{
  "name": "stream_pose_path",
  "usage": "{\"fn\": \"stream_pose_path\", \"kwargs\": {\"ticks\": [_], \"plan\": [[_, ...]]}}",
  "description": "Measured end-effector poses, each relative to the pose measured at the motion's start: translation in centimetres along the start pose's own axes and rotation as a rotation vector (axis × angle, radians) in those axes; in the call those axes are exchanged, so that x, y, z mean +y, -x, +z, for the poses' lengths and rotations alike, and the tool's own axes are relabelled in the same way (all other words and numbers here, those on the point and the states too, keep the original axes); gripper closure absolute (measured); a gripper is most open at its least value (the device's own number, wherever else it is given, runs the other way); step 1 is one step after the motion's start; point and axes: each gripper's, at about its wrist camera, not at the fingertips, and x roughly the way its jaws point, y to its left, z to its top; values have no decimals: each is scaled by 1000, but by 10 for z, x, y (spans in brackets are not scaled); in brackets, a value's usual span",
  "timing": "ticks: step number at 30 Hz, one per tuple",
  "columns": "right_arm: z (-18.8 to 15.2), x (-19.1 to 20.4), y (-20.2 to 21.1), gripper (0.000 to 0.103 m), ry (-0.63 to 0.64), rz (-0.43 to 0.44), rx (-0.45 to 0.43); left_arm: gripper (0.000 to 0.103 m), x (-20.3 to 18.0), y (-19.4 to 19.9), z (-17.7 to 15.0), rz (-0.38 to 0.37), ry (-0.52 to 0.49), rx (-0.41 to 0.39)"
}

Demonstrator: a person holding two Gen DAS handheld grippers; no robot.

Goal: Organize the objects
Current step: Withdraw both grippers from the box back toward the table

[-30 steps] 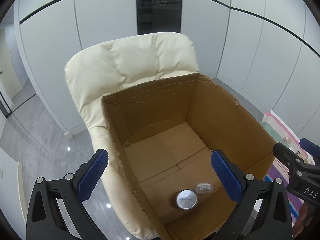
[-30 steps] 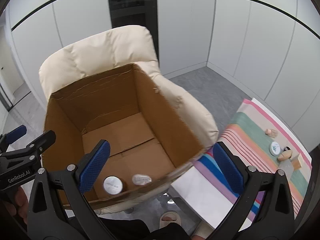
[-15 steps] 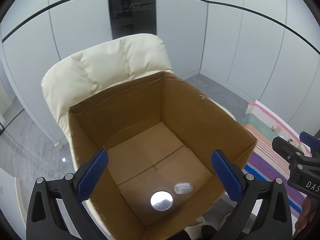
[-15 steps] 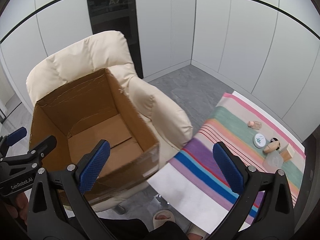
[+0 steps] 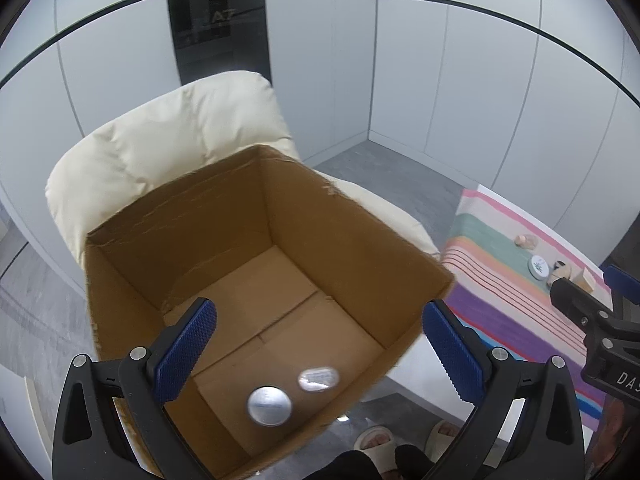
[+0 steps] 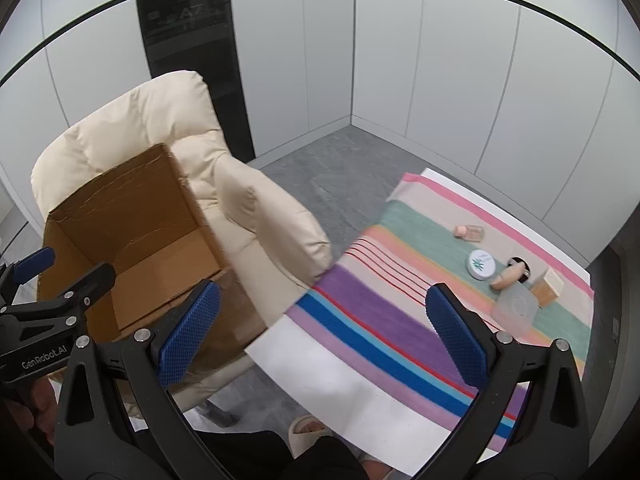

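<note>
An open cardboard box [image 5: 340, 240] [image 6: 120, 208] stands on a cream armchair [image 5: 160, 140] [image 6: 248, 200]. A silver round lid [image 5: 269, 405] and a small clear oval case [image 5: 318, 378] lie on its floor. My left gripper [image 5: 320, 348] is open and empty above the box's near side. My right gripper [image 6: 324, 328] is open and empty above the near part of a striped cloth [image 6: 380, 320]. On the cloth's far right lie a white round tin [image 6: 481, 264], a small bottle [image 6: 470, 233], a tan tube [image 6: 508, 276], a clear container [image 6: 516, 308] and a wooden block [image 6: 548, 286].
The striped cloth covers a white table [image 6: 340, 392] to the right of the armchair. Grey floor [image 6: 320, 168] and white wall panels lie behind. My feet in slippers [image 5: 376, 438] show below the box. The right gripper also shows at the right edge of the left wrist view [image 5: 592, 320].
Both grippers have swung to the right. The box has slid left in both views, and the right wrist view now takes in more of the striped cloth and its objects.
</note>
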Motion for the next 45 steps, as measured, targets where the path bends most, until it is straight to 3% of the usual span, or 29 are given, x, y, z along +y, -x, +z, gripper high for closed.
{"fn": "stream_pose_path", "kwargs": {"ticks": [28, 45], "plan": [[-37, -134, 35, 0, -167, -147, 6, 0, -152, 7, 2, -171, -186, -11], [-81, -230, 72, 0, -292, -269, 16, 0, -256, 22, -17, -285, -323, -10]]}}
